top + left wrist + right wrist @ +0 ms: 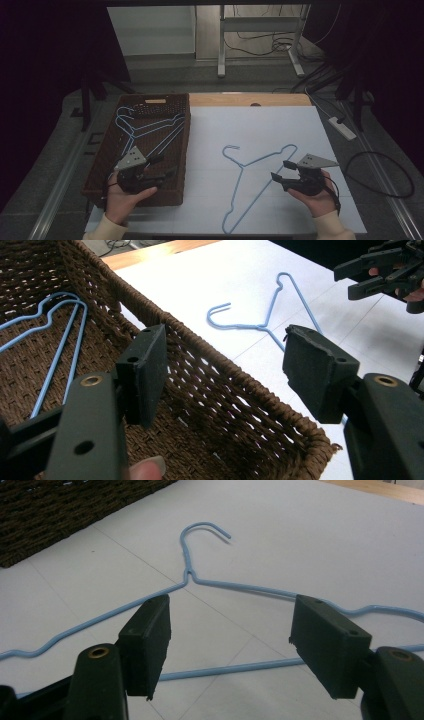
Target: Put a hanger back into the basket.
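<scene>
While both grippers gape empty, R gripper (pixel 281 170) near blue wire hanger (pixel 250 187) on table (pixel 280 125); L gripper (pixel 160 167) over basket (pixel 186 150). Risk: thin wire slips from pads, or snags basket hangers (pixel 150 131).

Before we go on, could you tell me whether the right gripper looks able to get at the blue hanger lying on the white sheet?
Probably yes: the right gripper is open beside the blue hanger, with nothing between them on the white sheet.
</scene>
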A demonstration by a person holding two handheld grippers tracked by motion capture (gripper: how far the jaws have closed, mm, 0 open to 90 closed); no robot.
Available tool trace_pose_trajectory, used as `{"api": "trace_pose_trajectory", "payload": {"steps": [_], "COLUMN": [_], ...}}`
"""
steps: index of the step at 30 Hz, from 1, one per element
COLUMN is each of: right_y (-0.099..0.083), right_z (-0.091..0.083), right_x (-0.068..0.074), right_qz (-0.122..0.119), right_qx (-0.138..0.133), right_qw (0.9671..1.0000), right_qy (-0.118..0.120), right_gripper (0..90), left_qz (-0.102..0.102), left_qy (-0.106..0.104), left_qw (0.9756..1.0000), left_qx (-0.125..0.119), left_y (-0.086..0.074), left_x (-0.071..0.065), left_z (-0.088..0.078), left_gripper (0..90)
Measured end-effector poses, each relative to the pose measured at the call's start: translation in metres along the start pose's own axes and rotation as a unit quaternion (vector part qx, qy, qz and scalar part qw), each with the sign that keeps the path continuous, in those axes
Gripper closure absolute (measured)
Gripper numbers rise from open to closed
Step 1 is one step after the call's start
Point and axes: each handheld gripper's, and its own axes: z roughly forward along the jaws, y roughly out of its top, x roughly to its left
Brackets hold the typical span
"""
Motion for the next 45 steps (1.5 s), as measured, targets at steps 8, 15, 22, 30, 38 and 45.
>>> {"api": "trace_pose_trajectory", "payload": {"steps": [8, 15, 22, 30, 38, 45], "right_y": [0.003, 0.019, 0.04, 0.063, 0.074, 0.083], "right_z": [0.005, 0.019, 0.051, 0.092, 0.128, 0.154], "right_x": [0.002, 0.005, 0.013, 0.02, 0.022, 0.025], "right_qz": [-0.01, -0.021, -0.043, -0.064, -0.067, -0.076], "right_qx": [0.014, 0.049, 0.115, 0.156, 0.186, 0.216], "right_qw": [0.9998, 0.9986, 0.9922, 0.9843, 0.9785, 0.9712], "right_qy": [-0.005, 0.008, 0.023, 0.051, 0.06, 0.065], "right_gripper": [33.1, 34.1, 38.2, 40.1, 42.4, 46.1], "left_qz": [-0.002, -0.003, -0.003, -0.002, -0.002, 0.003], "left_qy": [-0.005, -0.01, -0.011, -0.013, -0.013, -0.013], "left_qw": [0.9999, 0.9999, 0.9999, 0.9998, 0.9998, 0.9998], "left_qx": [0.009, 0.013, 0.013, 0.015, 0.014, 0.013], "left_y": [-0.001, -0.001, -0.001, -0.002, -0.002, -0.002], "left_x": [-0.001, -0.001, -0.002, -0.002, -0.001, -0.002], "left_z": [0.004, 0.005, 0.005, 0.007, 0.006, 0.007], "left_gripper": [35.8, 35.9, 35.9, 36.2, 36.5, 36.9]}}
